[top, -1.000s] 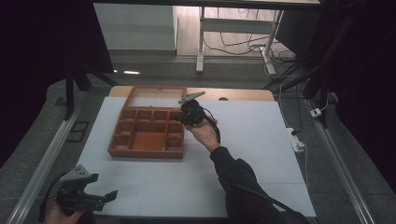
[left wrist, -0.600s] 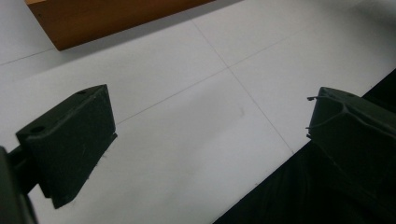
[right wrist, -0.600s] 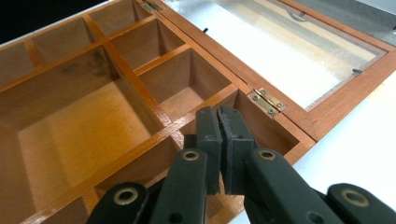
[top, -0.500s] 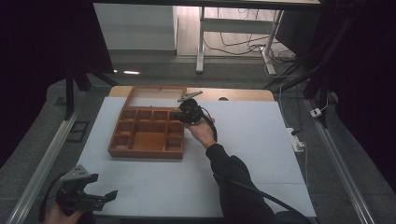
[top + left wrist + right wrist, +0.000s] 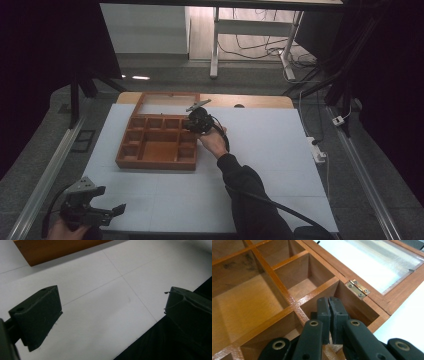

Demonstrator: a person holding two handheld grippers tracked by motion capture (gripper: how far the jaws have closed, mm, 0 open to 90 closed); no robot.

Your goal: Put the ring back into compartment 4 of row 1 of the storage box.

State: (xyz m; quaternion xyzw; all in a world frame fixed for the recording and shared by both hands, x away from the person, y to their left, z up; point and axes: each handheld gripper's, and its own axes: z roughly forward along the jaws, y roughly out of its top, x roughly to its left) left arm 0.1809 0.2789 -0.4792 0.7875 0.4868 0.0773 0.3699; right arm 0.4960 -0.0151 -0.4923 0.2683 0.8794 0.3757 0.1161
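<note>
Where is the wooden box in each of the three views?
High view: wooden box left of centre on the white table.
Left gripper view: its corner at top left.
Right gripper view: compartments across the frame, right gripper over one.
Shared landmark: the white table.

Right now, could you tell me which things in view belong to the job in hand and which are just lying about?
Part of the job:
- wooden compartment box, open and empty
- its glass-paned lid, folded back flat
- right gripper, shut, over a corner compartment

Just there:
- left gripper, open, at the table's near edge
- white table cover
- cables on the floor
</note>
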